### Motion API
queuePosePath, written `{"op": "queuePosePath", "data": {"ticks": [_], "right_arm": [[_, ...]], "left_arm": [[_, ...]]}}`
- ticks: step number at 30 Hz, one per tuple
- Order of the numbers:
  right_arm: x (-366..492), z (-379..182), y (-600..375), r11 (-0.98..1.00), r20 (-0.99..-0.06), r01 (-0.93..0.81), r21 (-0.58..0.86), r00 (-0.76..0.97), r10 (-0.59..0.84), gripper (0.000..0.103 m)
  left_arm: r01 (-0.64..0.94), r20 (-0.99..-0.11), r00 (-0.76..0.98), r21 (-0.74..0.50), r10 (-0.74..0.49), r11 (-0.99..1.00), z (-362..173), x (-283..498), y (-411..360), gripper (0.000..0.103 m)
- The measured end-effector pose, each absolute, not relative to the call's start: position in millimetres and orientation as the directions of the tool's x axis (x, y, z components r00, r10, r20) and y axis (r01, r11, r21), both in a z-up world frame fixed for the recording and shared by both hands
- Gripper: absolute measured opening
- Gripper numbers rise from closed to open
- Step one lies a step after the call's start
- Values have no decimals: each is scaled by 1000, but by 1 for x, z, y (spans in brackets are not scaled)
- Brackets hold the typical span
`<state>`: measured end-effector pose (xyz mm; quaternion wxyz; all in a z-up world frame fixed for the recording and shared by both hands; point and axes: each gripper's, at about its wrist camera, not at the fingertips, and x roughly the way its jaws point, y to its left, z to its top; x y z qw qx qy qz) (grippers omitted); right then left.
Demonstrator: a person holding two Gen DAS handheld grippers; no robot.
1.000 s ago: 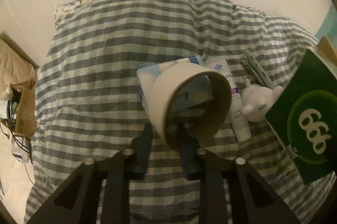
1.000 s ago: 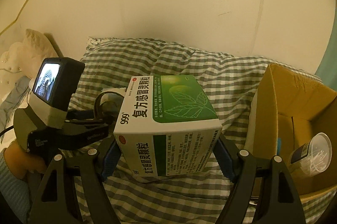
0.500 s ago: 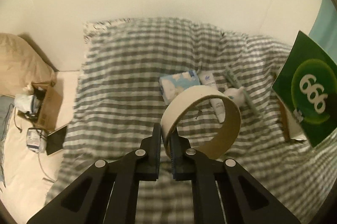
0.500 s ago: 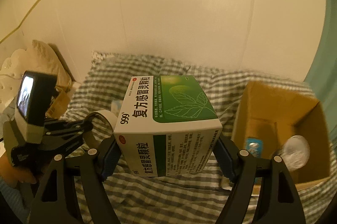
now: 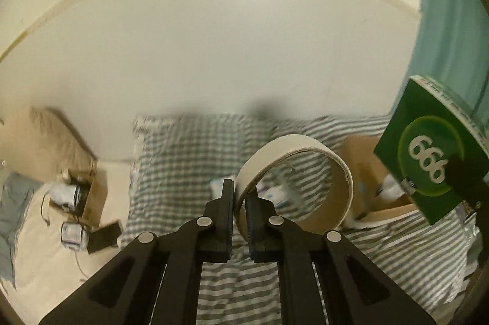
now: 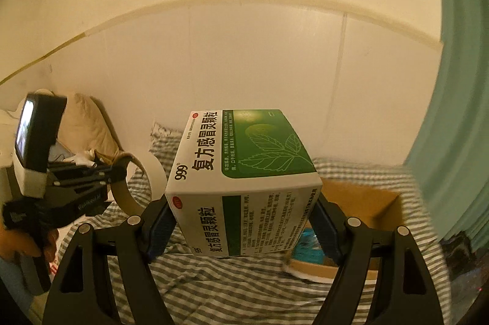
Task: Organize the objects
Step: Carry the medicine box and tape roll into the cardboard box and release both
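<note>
In the left wrist view, my left gripper [image 5: 240, 210] has its jaws pinched right down on the near wall of the tape roll [image 5: 295, 181], one pad outside the ring and one inside. The roll hangs in the air above the striped bed [image 5: 183, 160], its open face turned toward the cardboard box [image 5: 362, 169] at the right. The green medicine box [image 5: 428, 154] fills the right edge, held up by my other hand. A few small items lie blurred on the bed beyond the ring; I can't name them.

With so thin a wall in the pinch, I judge the roll could swing or slip, so I'd carry it level and smoothly, bring it over the cardboard box opening, and lower it close to the contents before letting go.

In the right wrist view, my right gripper [image 6: 244, 225] stands wide, with both blue pads pressed on the side faces of the medicine box [image 6: 244, 172]; it sits square and clear of the bed [image 6: 229, 288]. The cardboard box [image 6: 360, 196] lies just beyond and to the right, its opening partly hidden behind my load. The left gripper [image 6: 117, 172] with the tape roll [image 6: 146, 181] is at the left, near my box.

I'd send one hand in at a time, I think: the medicine box first since it's nearer, set flat against a wall, and keep the left hand back so the two don't collide over the opening.
</note>
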<state>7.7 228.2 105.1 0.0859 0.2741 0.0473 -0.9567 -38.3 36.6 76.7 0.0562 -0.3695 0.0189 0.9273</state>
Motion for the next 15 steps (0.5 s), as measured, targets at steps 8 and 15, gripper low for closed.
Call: {"op": "queuePosePath", "data": {"ticks": [8,15], "right_arm": [[29,152,270,-985,-487,139,-100,-871,-74,78],[5,160,324,-988,-520,93,-127,-854,-13,78]], "left_arm": [[-223,-668,-722,-22,180,-975,104,-35,100,7],[-309,-697,-677,-24,238,-951,92,-55,167,7]]}}
